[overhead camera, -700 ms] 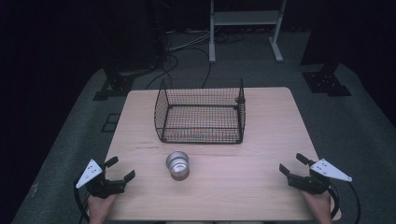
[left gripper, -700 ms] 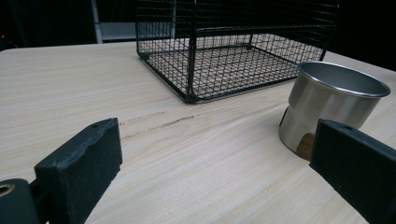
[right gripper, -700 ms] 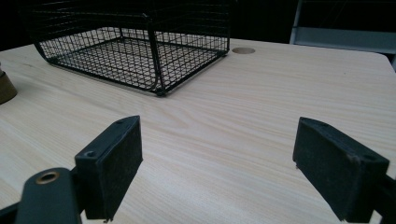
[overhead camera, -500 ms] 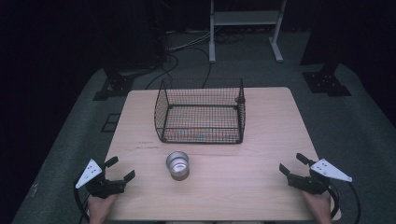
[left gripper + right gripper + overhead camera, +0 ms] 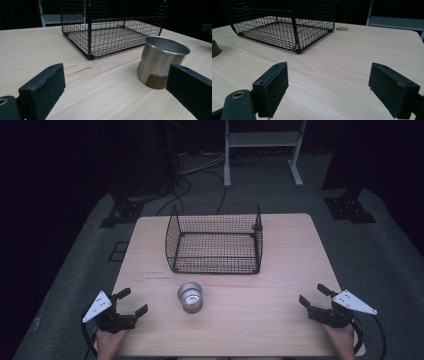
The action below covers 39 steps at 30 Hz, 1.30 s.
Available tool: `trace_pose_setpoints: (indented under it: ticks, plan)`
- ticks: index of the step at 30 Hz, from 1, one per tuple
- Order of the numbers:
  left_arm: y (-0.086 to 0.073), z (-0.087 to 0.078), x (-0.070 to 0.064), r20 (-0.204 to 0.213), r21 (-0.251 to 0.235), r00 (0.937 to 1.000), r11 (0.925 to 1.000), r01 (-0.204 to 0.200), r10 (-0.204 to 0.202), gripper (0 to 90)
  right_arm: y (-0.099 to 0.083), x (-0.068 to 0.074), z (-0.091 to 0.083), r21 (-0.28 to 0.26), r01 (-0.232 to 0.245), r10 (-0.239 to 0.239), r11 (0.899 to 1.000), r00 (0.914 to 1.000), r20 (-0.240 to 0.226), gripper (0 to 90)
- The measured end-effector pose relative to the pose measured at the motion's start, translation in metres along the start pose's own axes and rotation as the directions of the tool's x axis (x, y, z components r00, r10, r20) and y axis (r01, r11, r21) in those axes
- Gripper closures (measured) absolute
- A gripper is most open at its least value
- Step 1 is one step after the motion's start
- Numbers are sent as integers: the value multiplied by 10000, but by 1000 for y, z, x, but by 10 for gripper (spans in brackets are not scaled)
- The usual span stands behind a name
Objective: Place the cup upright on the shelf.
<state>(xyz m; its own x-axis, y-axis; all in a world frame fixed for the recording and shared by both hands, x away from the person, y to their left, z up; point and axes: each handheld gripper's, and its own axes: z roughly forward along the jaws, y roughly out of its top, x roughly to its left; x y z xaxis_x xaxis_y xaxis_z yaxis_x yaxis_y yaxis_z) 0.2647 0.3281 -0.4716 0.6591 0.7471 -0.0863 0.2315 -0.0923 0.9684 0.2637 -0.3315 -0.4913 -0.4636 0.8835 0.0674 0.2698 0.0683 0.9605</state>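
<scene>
Steel cup (image 5: 190, 295) upright on the wooden table (image 5: 280, 270), just in front of the wire basket (image 5: 216, 240).
Left gripper (image 5: 132, 302) and right gripper (image 5: 311, 296) rest spread and empty at the near corners; the left gripper view reveals the cup's brown base band.

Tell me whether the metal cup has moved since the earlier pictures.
No. In the high view the metal cup stands at the same spot in front of the wire basket, apart from it.
</scene>
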Motion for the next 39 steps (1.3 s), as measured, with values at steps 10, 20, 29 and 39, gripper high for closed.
trace_pose_setpoints:
  ticks: [10, 20, 29, 39]
  plan:
    - [9, 8, -6, 424, 227, 9987, 9993, -290, 280, 13, 0, -3, -1, -60, -88, 88, 9999, 10000, -13, 153]
    - [23, 21, -17, 932, 750, 9913, 9921, -1002, 931, 12, 2, -3, -3, -192, -91, 90, 9998, 10000, -13, 153]
    - [33, 39, -28, 1620, 950, 9797, 9863, -1346, 1181, 12, 3, -3, -3, -228, -108, 108, 9997, 9999, -16, 153]
    - [36, 58, -39, 2140, 1219, 9670, 9784, -1667, 1381, 12, 3, -2, -3, -216, -57, 55, 9998, 10000, -78, 153]
